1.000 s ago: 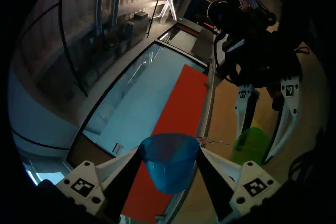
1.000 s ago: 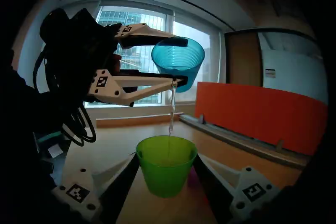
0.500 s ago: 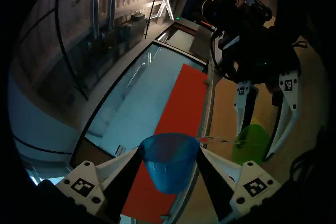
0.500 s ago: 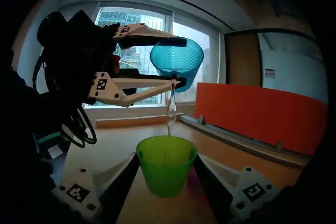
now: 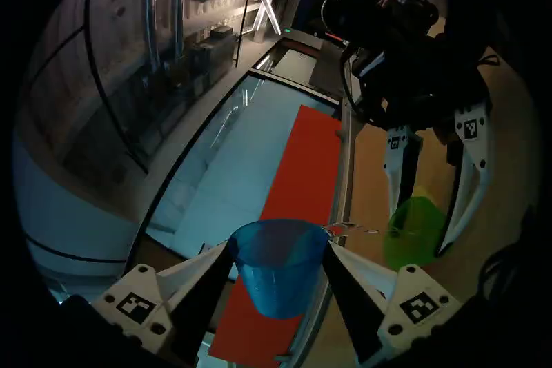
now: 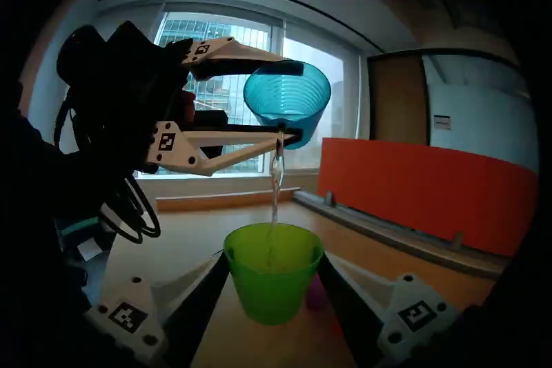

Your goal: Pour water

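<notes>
The wooden worktop (image 6: 186, 237) spreads below both hand-held grippers, and it is what gets wet if this pour strays. The orange divider panel (image 6: 428, 192) stands off to the right of the right hand-held gripper, well apart from the cups, so I judge it safe.

The left hand-held gripper (image 5: 278, 252) is closed partway, both fingers pressing the sides of the blue plastic cup (image 5: 277, 282). In the right gripper view it holds that cup tipped over, above and ahead of the right one. The right hand-held gripper (image 6: 272, 264) is closed the same way on the green plastic cup (image 6: 274, 285), which sits upright between its fingers. I cannot tell whether that cup rests on the worktop.

A thin stream of water (image 6: 276, 181) falls from the blue cup's low lip and enters the green cup close to its far rim. That is the main risk: a small drift of either hand would send the stream past the rim. Tipping harder could throw the water further out, and easing back could make it dribble down the blue cup's wall onto the lower finger. Both cups are smooth and tapered, so the green one may slip as it grows heavier. Its water level is hard to read, so overfilling is possible
</notes>
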Demonstrator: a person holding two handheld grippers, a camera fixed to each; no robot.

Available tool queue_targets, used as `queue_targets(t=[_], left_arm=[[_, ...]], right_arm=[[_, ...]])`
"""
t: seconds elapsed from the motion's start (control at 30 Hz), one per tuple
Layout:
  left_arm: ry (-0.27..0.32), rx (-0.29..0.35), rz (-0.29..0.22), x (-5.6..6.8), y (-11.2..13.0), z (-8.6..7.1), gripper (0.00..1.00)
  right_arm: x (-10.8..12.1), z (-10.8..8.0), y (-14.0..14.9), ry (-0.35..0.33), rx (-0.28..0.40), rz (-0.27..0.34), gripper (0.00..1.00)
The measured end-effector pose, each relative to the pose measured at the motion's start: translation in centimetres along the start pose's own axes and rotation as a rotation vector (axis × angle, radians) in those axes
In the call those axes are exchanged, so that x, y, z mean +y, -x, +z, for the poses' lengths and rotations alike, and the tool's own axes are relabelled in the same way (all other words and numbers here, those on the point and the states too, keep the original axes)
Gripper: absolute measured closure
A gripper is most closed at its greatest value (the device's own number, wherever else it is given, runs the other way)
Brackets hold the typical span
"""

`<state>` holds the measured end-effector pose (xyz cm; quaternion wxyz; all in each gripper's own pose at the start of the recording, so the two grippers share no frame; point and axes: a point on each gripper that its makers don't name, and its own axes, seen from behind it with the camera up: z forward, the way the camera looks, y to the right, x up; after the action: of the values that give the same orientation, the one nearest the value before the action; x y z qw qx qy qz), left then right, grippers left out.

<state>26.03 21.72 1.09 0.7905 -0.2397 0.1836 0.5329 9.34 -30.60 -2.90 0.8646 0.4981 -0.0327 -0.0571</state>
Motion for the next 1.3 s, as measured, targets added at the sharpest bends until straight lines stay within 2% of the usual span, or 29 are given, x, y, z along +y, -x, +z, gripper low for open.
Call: queue_targets(t=[0.7, 1.3], left_arm=[[-0.005, 0.001, 0.064, -0.2, -0.6, -0.2, 0.13], [-0.012, 0.022, 0.125, -0.9, -1.6, -0.3, 0.13]], right_arm=[[0.3, -0.4, -0.1, 0.006, 0.009, -0.002, 0.1], [0.4, -0.7, -0.5, 0.011, 0.021, -0.004, 0.1]])
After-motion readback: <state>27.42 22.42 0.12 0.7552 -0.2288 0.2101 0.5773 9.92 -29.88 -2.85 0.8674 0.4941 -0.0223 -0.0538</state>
